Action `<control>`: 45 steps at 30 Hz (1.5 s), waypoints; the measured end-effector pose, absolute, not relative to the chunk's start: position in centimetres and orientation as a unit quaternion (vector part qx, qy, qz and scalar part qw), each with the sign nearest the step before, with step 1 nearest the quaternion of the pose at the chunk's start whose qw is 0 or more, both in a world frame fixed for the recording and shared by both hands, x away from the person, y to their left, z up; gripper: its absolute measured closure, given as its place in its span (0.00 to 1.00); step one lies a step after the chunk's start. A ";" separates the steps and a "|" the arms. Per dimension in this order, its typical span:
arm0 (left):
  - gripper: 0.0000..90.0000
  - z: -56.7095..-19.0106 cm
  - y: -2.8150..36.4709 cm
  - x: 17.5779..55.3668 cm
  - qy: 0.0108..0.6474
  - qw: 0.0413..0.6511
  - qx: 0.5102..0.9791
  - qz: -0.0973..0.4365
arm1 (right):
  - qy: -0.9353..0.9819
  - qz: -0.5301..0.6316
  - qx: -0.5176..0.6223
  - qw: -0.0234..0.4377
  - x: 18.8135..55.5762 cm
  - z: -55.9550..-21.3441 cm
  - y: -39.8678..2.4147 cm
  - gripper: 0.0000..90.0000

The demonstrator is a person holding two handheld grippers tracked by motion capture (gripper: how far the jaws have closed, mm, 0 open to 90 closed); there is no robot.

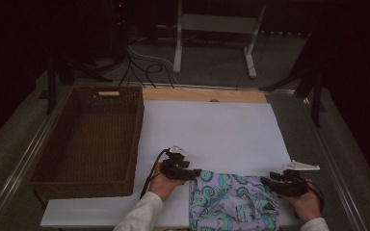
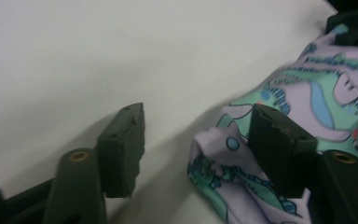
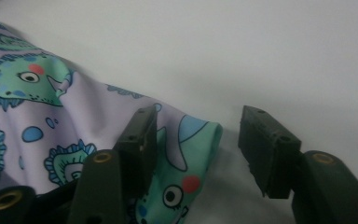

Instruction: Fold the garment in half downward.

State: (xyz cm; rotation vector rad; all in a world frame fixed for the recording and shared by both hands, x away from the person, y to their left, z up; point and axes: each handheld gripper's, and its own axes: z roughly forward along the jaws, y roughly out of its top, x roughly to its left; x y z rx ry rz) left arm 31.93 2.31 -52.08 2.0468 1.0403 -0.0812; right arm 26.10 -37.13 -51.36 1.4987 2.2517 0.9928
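Patterned fabric point(image 1: 231, 202), lilac with teal sea-creature prints, lies bunched at the near edge of the white worktop point(image 1: 212, 130), right of the wicker basket point(image 1: 89, 139). The left hand-held gripper point(image 1: 192, 174) sits at the cloth's left corner, its jaws partly apart astride a raised fold, one pad point(image 2: 277, 144) against the fabric. The right hand-held gripper point(image 1: 266, 182) meets the right corner, jaws likewise apart, one pad point(image 3: 140, 140) on the cloth, the other over bare worktop.
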 end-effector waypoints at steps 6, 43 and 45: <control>0.61 -52.3 2.4 31.6 0.408 0.411 0.812 -0.066 | 0.788 0.325 0.508 0.122 25.9 -51.1 -36.8 0.90; 0.95 -50.0 2.4 32.8 0.401 0.433 0.807 -0.027 | 0.759 0.354 0.528 0.140 27.1 -50.2 -37.7 0.72; 0.95 -50.0 2.4 32.9 0.403 0.434 0.805 -0.027 | 0.756 0.360 0.530 0.134 27.1 -50.2 -37.7 0.60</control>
